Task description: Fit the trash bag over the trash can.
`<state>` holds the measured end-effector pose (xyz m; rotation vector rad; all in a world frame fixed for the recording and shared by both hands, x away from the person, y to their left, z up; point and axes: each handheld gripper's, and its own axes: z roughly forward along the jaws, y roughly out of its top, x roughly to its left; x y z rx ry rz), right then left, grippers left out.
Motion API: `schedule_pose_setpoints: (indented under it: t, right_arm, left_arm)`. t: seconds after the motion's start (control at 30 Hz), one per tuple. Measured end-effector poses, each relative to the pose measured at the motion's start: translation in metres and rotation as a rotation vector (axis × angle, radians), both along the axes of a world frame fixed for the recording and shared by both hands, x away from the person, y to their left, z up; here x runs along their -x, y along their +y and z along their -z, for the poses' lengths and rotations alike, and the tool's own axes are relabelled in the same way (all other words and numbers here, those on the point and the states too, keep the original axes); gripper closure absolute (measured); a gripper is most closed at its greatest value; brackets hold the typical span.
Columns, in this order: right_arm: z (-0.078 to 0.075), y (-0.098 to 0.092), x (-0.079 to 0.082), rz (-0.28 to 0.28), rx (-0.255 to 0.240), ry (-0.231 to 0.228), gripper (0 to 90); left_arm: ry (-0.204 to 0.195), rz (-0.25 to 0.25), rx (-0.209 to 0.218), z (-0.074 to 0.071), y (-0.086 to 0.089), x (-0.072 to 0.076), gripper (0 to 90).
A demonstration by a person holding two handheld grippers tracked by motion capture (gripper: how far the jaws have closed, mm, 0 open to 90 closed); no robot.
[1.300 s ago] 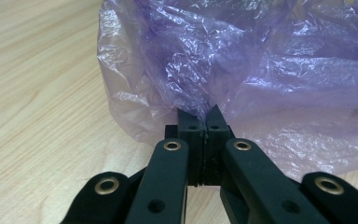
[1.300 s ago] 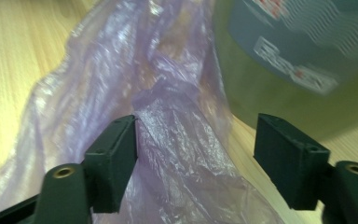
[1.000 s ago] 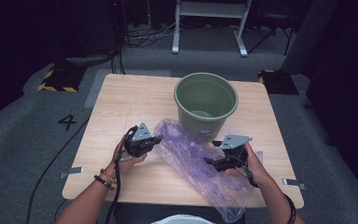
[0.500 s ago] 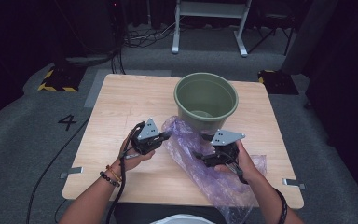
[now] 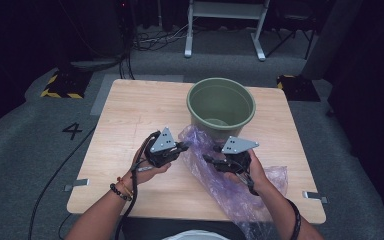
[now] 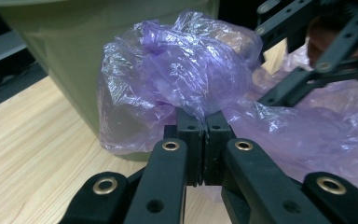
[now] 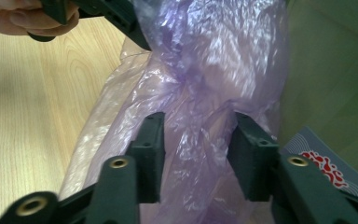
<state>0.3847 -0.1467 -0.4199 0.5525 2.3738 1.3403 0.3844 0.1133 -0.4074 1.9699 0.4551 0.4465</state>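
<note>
The purple plastic bag (image 5: pixel 215 170) is thin, see-through and crinkled, lying on the surface (image 5: pixel 130 115) with its top end bunched against the green bucket (image 5: pixel 221 102). There is 1 bag, 1 bucket and 2 grippers. The left gripper (image 6: pixel 204 126) is clenched on a fold of the bag. The right gripper (image 7: pixel 198 149) has just been closing, its jaws apart with bag film between them, not yet pinched. The surface is pale wood, on grey carpet marked 4 (image 5: pixel 73 131).
</note>
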Motion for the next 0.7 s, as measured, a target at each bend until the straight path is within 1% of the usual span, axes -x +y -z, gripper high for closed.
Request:
schedule_pose_setpoints:
  t: [0.07,0.1,0.17,0.23,0.33,0.37,0.43,0.47,0.5,0.53,0.6,0.63,0.67,0.7]
  right_arm:
    - [-0.001,0.0,-0.001,0.001,-0.003,-0.004,69.5]
    - [-0.001,0.0,-0.001,0.002,-0.008,-0.005,75.2]
    - [-0.002,0.0,-0.001,-0.002,-0.018,-0.003,82.6]
    - [-0.004,-0.001,0.0,-0.01,-0.034,-0.01,87.8]
    - [-0.009,-0.004,0.004,-0.02,-0.052,-0.031,89.8]
    - [-0.011,-0.005,0.005,-0.019,-0.055,-0.038,90.0]
    - [-0.015,-0.008,0.007,-0.023,-0.07,-0.052,90.0]
    - [-0.018,-0.009,0.007,-0.022,-0.074,-0.06,90.0]
    - [-0.02,-0.01,0.008,-0.021,-0.076,-0.071,90.0]
    - [-0.024,-0.012,0.009,-0.024,-0.086,-0.085,90.0]
    - [-0.029,-0.016,0.009,-0.019,-0.104,-0.103,90.0]
    - [-0.032,-0.017,0.01,-0.016,-0.111,-0.111,90.0]
    - [-0.036,-0.02,0.01,-0.013,-0.124,-0.125,90.0]
    - [-0.039,-0.022,0.01,-0.014,-0.135,-0.135,90.0]
  left_arm:
    - [-0.008,0.007,0.0,-0.002,-0.002,0.002,88.4]
    - [-0.012,0.008,0.0,-0.003,-0.002,0.002,88.1]
    - [-0.018,0.015,0.007,-0.006,-0.003,0.004,87.6]
    - [-0.029,0.018,0.007,-0.009,-0.003,0.006,85.3]
    - [-0.049,0.013,0.007,-0.013,-0.003,0.009,80.3]
    - [-0.054,0.009,0.014,-0.014,-0.002,0.009,77.8]
    - [-0.054,-0.012,0.021,-0.017,0.0,0.01,66.3]
    - [-0.058,-0.012,0.023,-0.018,0.001,0.01,63.6]
    - [-0.068,-0.027,0.026,-0.019,0.001,0.01,57.0]
    - [-0.064,-0.033,0.03,-0.019,0.002,0.01,47.4]
    - [-0.048,-0.026,0.054,-0.02,0.003,0.01,39.1]
    - [-0.05,-0.032,0.077,-0.021,0.004,0.011,36.2]
    - [-0.051,-0.035,0.089,-0.021,0.005,0.011,30.3]
    - [-0.048,-0.033,0.101,-0.021,0.007,0.011,26.7]
